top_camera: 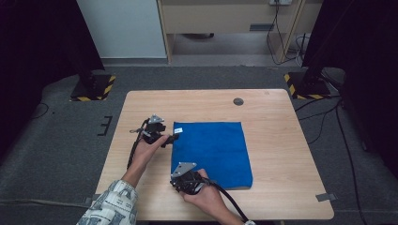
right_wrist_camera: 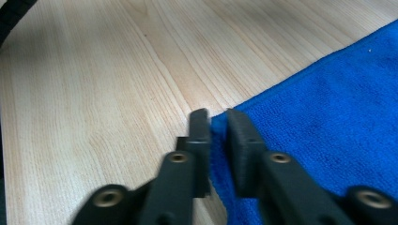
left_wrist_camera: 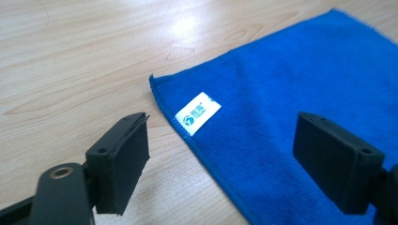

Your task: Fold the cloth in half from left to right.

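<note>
A blue cloth [top_camera: 211, 152] lies flat on the wooden table [top_camera: 277, 122]. A white label [left_wrist_camera: 197, 113] is sewn by its far left corner. My left gripper [top_camera: 172, 138] hovers at that corner, open, its jaws [left_wrist_camera: 225, 136] spread wide on either side of the cloth's [left_wrist_camera: 291, 84] left edge, with nothing held. At the near left corner, my right gripper [top_camera: 179, 181] is shut on the cloth. In the right gripper view the jaws [right_wrist_camera: 218, 123] pinch the blue corner [right_wrist_camera: 328, 117] just above the wood.
A dark round grommet [top_camera: 238, 101] sits in the table's far edge area. Two stands with yellow-black striped bases [top_camera: 94, 87] [top_camera: 307, 85] rest on the floor beyond the table, and cables [top_camera: 328, 117] run along the floor at right.
</note>
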Demonstrator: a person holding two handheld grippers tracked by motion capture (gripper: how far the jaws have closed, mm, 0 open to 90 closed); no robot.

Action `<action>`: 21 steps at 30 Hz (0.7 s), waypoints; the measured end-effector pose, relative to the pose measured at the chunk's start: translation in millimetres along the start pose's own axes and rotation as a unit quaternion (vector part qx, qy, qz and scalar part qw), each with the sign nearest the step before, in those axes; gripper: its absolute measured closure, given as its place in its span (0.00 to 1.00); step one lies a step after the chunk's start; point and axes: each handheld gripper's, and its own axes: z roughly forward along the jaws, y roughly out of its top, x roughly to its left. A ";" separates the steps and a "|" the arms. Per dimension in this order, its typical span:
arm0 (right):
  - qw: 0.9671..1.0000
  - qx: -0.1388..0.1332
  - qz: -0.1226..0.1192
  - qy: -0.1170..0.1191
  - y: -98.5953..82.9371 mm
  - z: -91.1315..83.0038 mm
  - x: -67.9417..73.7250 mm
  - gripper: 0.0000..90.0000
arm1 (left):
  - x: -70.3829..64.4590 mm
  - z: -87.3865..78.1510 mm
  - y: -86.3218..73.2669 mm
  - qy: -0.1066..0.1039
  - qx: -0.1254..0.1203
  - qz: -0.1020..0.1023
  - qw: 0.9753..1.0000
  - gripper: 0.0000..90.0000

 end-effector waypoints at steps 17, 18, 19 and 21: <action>1.000 -0.007 0.014 0.008 11.7 7.0 7.2 0.98 | 19.7 43.8 11.3 0.029 -0.007 -0.002 1.000 0.48; 1.000 -0.007 0.014 0.009 11.4 7.0 7.5 0.98 | 21.7 47.7 10.5 0.029 0.002 -0.003 1.000 0.49; 1.000 -0.007 0.016 0.007 11.0 7.0 8.3 0.98 | 23.1 49.8 10.5 0.033 0.011 -0.001 0.999 0.50; 1.000 -0.007 0.016 0.009 10.2 7.3 8.1 0.98 | 27.5 52.7 11.4 0.045 0.017 -0.006 0.999 0.52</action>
